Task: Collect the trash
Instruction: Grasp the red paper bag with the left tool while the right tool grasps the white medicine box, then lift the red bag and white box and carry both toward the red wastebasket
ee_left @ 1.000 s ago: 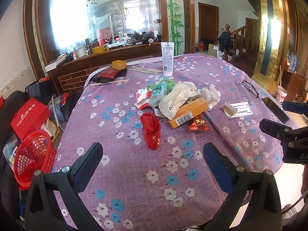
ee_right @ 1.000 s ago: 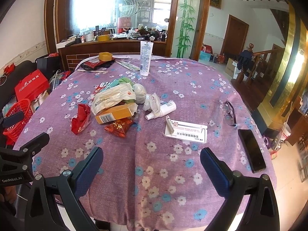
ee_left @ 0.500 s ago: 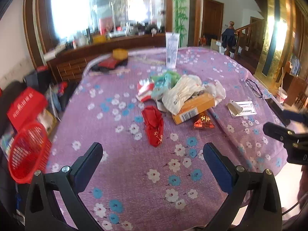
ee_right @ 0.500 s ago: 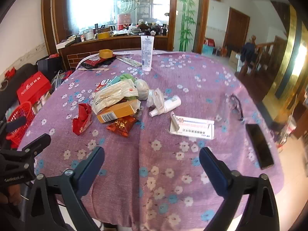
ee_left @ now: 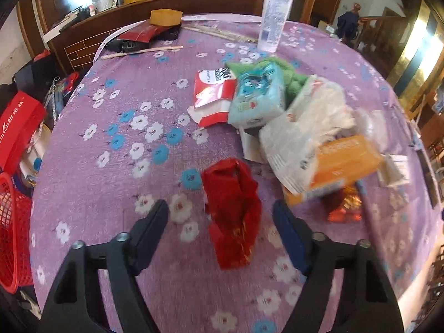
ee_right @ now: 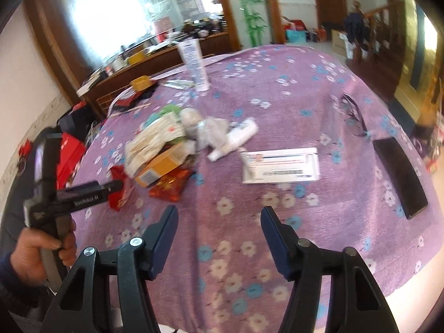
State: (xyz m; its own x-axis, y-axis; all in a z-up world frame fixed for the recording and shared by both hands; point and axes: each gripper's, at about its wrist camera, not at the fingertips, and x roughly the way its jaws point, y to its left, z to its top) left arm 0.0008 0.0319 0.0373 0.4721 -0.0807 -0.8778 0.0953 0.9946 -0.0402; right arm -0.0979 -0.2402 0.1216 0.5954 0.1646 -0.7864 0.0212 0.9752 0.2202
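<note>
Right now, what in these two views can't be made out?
- Red crinkled wrapper: left wrist view, motion blur hides whether the left gripper touches it.
- Orange cardboard box: print blurred in both views.
- Red mesh basket: cut off by the left edge.
- White flat carton: text too small, right wrist view.

A round table point(ee_left: 116, 149) in a purple flowered cloth is carrying a litter heap at centre: red wrapper point(ee_left: 233, 213), orange box point(ee_left: 341, 166), white bag point(ee_left: 305, 127). A white tube point(ee_left: 273, 19) is standing at twelve o'clock, a phone point(ee_right: 399, 177) lying at three o'clock.
</note>
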